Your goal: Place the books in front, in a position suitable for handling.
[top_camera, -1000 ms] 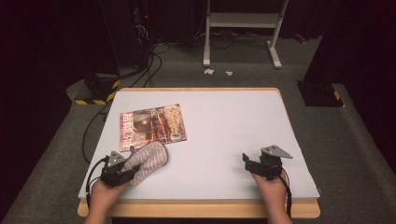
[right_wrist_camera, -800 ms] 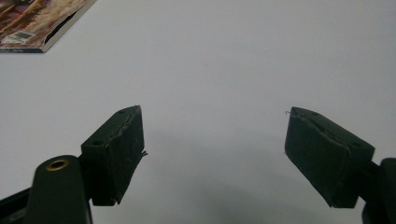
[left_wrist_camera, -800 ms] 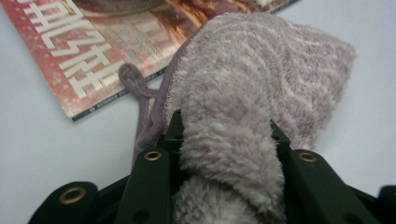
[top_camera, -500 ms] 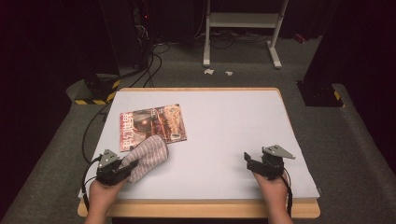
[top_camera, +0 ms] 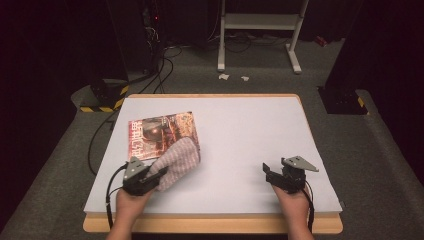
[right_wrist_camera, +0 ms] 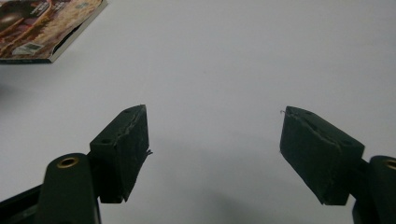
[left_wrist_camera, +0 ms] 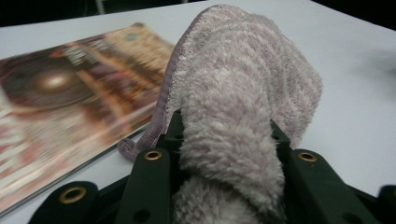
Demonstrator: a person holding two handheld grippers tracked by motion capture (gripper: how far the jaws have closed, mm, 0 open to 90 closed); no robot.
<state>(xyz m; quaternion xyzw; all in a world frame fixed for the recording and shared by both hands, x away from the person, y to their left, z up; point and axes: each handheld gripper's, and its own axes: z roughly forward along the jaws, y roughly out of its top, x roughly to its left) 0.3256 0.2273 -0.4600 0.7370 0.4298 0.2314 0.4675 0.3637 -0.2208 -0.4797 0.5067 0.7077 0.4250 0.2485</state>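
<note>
My left gripper (top_camera: 150,178) clamps the fluffy pink-and-white terry cloth (top_camera: 175,160) | cloth drapes ahead onto the glossy magazine (top_camera: 160,134) | right gripper (top_camera: 272,175) gapes empty.

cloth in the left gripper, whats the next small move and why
Probably lift the cloth a little higher and draw it off the magazine. The left gripper is clamped on its near end, but the far end drapes over the magazine's corner. The right gripper rests open on the bare table.

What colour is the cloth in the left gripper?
Pale pink-lilac, fluffy cloth, clearest in the left gripper view.
</note>
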